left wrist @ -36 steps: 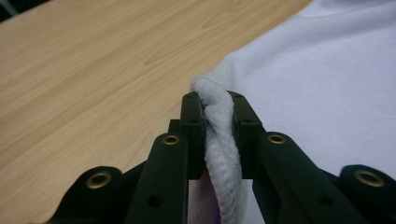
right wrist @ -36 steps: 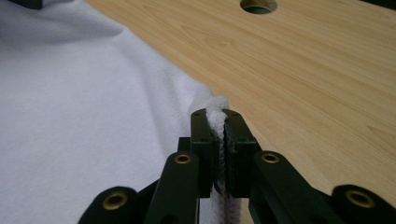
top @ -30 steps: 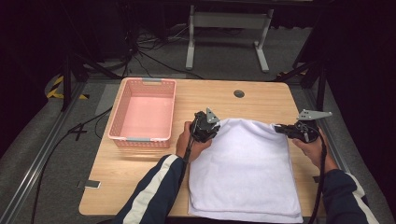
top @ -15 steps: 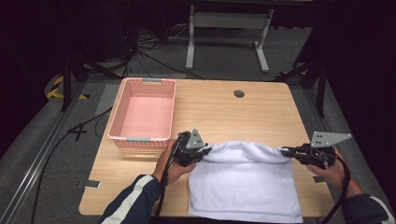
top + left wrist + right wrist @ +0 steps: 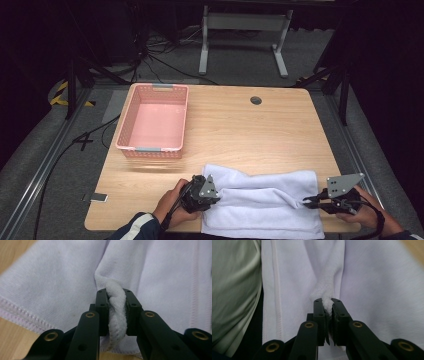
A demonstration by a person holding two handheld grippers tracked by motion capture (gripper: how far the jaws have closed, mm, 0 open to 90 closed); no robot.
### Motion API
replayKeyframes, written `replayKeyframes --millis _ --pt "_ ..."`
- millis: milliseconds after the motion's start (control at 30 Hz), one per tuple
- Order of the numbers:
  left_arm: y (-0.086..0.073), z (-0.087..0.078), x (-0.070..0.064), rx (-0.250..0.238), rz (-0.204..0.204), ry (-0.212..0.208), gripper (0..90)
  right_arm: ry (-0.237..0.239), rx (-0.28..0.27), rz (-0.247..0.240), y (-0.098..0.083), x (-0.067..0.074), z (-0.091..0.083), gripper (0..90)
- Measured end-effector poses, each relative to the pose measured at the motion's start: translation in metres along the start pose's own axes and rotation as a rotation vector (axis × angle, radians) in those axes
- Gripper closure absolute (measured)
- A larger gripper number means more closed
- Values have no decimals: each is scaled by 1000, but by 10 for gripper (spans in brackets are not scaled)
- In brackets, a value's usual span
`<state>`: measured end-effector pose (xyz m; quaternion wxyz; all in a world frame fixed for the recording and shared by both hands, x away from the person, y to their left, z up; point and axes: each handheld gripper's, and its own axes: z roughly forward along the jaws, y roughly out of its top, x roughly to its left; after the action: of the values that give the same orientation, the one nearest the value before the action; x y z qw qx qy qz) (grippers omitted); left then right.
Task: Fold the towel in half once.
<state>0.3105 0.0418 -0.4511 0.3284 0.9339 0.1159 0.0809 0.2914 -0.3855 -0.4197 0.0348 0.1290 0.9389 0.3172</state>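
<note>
A white towel (image 5: 265, 202) lies folded over on itself along the table's near edge. My left gripper (image 5: 212, 192) pinches its left corner; in the left gripper view a thick roll of towel hem (image 5: 117, 312) is squeezed between the jaws of the left gripper (image 5: 117, 315). My right gripper (image 5: 309, 201) holds the towel's right corner, and the right gripper view shows a tuft of white towel (image 5: 327, 302) clamped in the right gripper (image 5: 328, 308). Both hands sit low by the front edge.
An empty pink basket (image 5: 127, 135) stands at the table's left. The wooden table (image 5: 250, 130) has a round cable hole (image 5: 256, 100) at the back. A small label (image 5: 98, 197) lies at the near left corner. A metal stand (image 5: 242, 30) is beyond the table.
Both grippers have pulled the towel's far edge toward the near edge, folding the towel over itself. Both hands are now lower in the high view, close to the table's front.
</note>
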Motion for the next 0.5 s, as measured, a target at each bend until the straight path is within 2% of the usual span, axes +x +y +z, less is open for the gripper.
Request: replayKeyframes --millis 67,167,233,267,300,333,367,400,500 --pt "1 1 2 17 -7 23 773 -14 43 8 -3 0 10 825" --pt "4 3 8 33 4 51 773 -20 39 35 -6 -4 14 825" --pt "6 7 17 34 4 99 774 -79 13 67 -7 -14 16 826" --pt "6 7 17 34 4 99 775 -98 -7 97 -7 -20 18 827" --pt "9 11 28 34 -15 131 775 -113 -20 113 -7 -25 19 828" --pt "9 11 28 34 -15 131 776 -113 -20 113 -7 -25 19 828" --pt "11 13 34 39 -23 143 776 -135 -32 120 -7 -30 21 830" --pt "15 17 46 35 -21 170 776 -181 -44 135 -5 -40 23 830" --pt "22 24 61 37 -39 196 775 -232 -61 162 -3 -55 26 832"
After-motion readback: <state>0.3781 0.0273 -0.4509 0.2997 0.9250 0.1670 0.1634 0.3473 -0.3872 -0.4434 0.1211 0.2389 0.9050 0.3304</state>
